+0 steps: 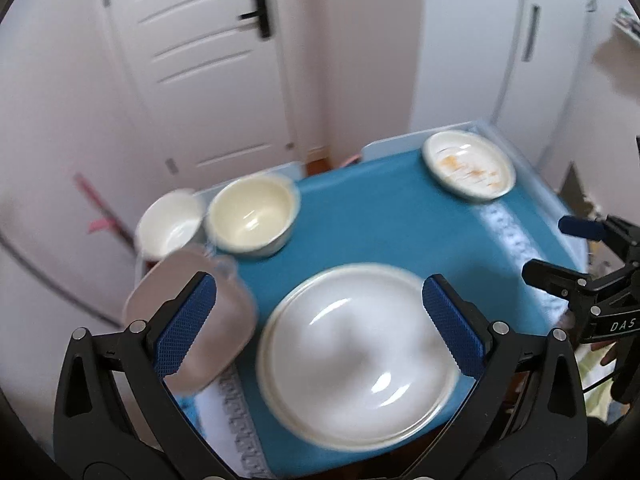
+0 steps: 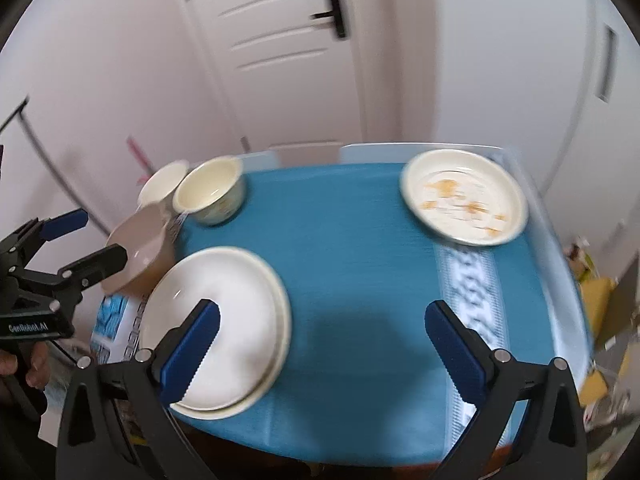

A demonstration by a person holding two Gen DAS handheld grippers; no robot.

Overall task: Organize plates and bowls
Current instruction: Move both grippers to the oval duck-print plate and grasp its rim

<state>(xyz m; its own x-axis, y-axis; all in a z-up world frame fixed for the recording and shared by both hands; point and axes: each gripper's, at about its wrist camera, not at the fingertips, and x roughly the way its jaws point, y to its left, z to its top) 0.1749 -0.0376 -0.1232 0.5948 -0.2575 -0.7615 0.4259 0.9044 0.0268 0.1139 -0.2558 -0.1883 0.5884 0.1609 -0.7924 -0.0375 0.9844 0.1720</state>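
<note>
Hovering above the near edge of the table, the left gripper (image 1: 320, 320) has its blue-padded jaws spread wide and grasps nothing; below and between them lies a white plate stack (image 1: 356, 356), two plates nested one on the other. The right gripper (image 2: 322, 346) likewise hangs released, its jaws wide apart over bare blue tablecloth (image 2: 360, 264), with the same plate stack (image 2: 218, 332) under its left finger. In the right wrist view the left gripper (image 2: 76, 236) shows at the left edge, held by a hand (image 2: 24, 364); in the left wrist view the right gripper (image 1: 576, 256) shows at the right edge.

Just left of the plate stack, at the table's left edge, sits a pinkish-brown bowl (image 1: 192, 320) with rounded corners. Beyond it stand a cream bowl (image 1: 252, 216) and, just beside it on its left, a white bowl (image 1: 170, 226); whether these two touch is unclear through the blur. At the far right corner, well apart from the rest, lies a dirty plate (image 1: 470, 166) smeared with orange residue. A white patterned band (image 2: 468, 280) runs across the cloth on that side. Behind the table stands a white door (image 1: 208, 64) with a black handle (image 1: 258, 12).
</note>
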